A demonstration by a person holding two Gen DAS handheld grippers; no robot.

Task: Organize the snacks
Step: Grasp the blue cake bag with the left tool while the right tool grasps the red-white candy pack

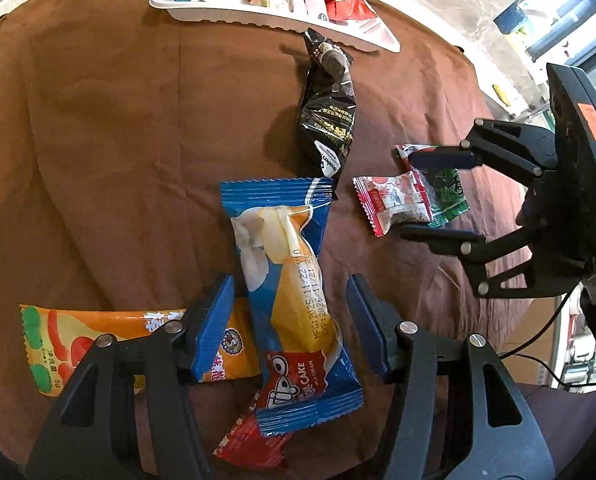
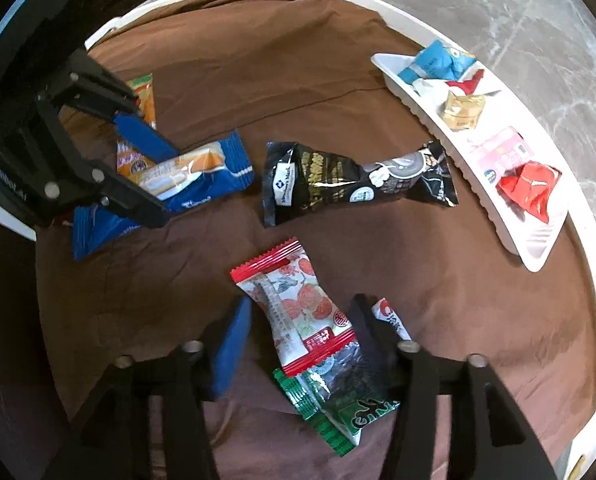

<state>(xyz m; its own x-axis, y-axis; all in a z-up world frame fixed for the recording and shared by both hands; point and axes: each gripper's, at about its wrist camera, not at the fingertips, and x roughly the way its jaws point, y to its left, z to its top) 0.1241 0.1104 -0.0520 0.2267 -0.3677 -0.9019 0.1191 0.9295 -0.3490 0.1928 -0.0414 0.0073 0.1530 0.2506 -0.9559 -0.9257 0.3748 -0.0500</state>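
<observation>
From the left wrist, the left claw (image 1: 289,320) stands part open astride a blue cake packet (image 1: 293,300), its pads clear of the wrapper on both sides. The packet lies flat on the brown cloth (image 1: 97,140) of the worktop, its long axis running away from the camera between the fingers. An orange packet (image 1: 109,344) lies crosswise under the left finger, and a red packet (image 1: 249,444) pokes out beneath the blue one's near end. Further off a black packet (image 1: 330,120) lies lengthwise toward the white tray (image 1: 265,18), which holds several small snacks. At the right, the right claw (image 1: 438,196) brackets a red-and-white packet (image 1: 394,204) and a green packet (image 1: 450,192). From the right wrist, the right claw (image 2: 298,340) stands open around the red-and-white packet (image 2: 293,312), with neither pad pressing it; the packet points away and slightly left, overlapping the green packet (image 2: 338,408) at its near end. The black packet (image 2: 354,184) lies crosswise ahead, between the claw and the tray (image 2: 538,256) at the right edge. At the left, the left claw (image 2: 153,184) straddles the blue packet (image 2: 201,176).
</observation>
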